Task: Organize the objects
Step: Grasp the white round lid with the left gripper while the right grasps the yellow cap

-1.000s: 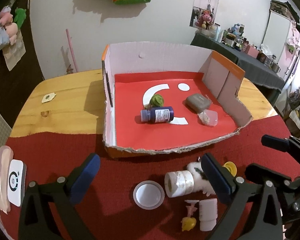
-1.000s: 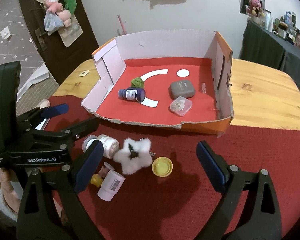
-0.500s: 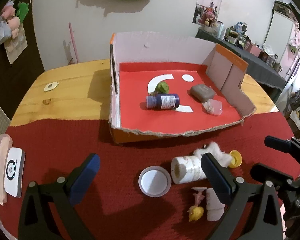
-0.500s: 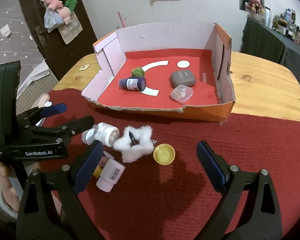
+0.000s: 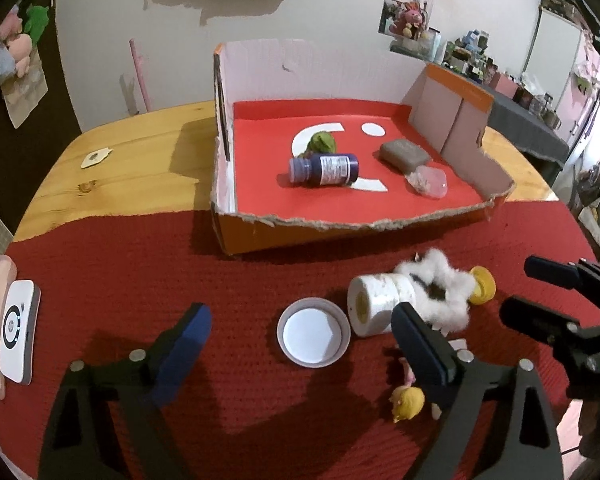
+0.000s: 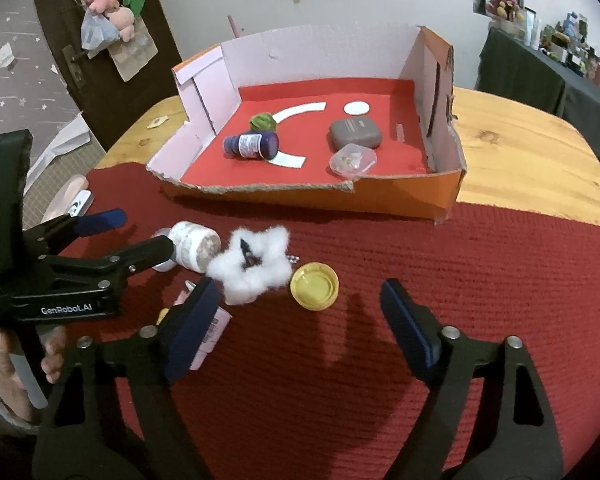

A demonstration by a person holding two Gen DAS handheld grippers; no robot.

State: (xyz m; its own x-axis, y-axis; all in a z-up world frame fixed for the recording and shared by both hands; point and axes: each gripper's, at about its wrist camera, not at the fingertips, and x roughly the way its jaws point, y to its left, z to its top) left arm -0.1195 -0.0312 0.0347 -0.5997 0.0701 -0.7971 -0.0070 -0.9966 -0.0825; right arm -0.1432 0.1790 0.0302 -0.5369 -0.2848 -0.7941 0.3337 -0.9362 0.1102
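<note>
In the left wrist view my left gripper (image 5: pixel 304 336) hangs low over the red cloth (image 5: pixel 140 280), jaws closing with nothing gripped; a white lid (image 5: pixel 313 332) lies on the cloth between its fingers. Beside it are a tape roll (image 5: pixel 376 310), a fluffy white star (image 5: pixel 440 296), a yellow cap (image 5: pixel 482 284) and a small yellow figure (image 5: pixel 408 398). My right gripper (image 6: pixel 300 320) is also closing on nothing, just short of the yellow cap (image 6: pixel 314 286), with a white bottle (image 6: pixel 212 332) by its left finger. The cardboard box (image 6: pixel 280 190) holds a blue bottle (image 6: pixel 252 146) and a grey case (image 6: pixel 354 132).
A white device (image 5: pixel 16 336) lies at the cloth's left edge. Bare wooden table (image 5: pixel 132 160) flanks the box, with a small tag (image 5: pixel 96 158) on it. A hand (image 6: pixel 4 360) holds the left gripper (image 6: pixel 134 234). In the box are also a green lump (image 6: pixel 262 120) and a clear container (image 6: pixel 352 160).
Both grippers have sunk closer to the cloth and the loose objects. The jaws of each have narrowed somewhat. Nothing on the cloth or in the box has moved.
</note>
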